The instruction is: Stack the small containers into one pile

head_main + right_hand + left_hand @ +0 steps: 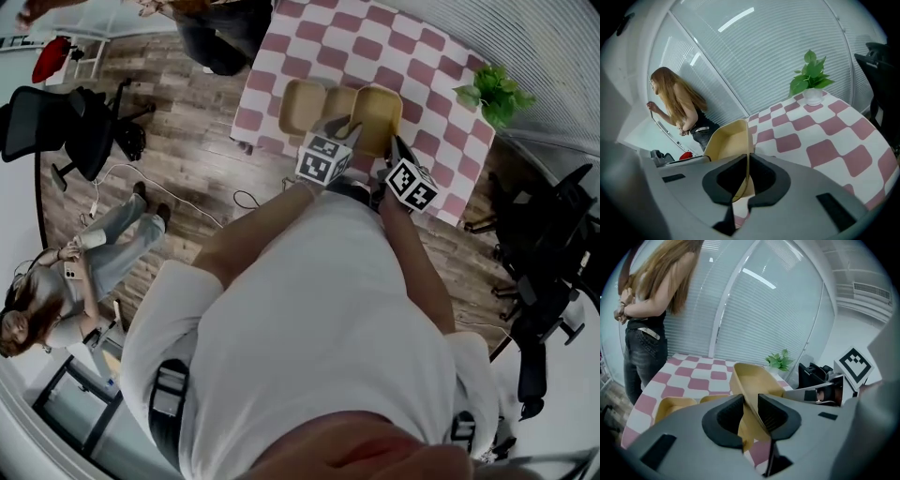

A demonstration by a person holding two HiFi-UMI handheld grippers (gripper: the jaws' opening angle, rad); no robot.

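Clamping one container (754,380): left tool (751,414), right tool (746,174); seemingly two others (670,405).

Dressed in a white short-sleeved shirt (319,309); grey left gripper (751,404) and right gripper (746,164), black pads (776,416), cubes (324,157) bearing black-and-white square markers.

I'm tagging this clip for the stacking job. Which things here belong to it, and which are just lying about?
Job: held tan container, pinched by left gripper and right gripper; loose container on the checkered tablecloth; second loose container beside it.
Lying about: potted plant; office chair; standing person.
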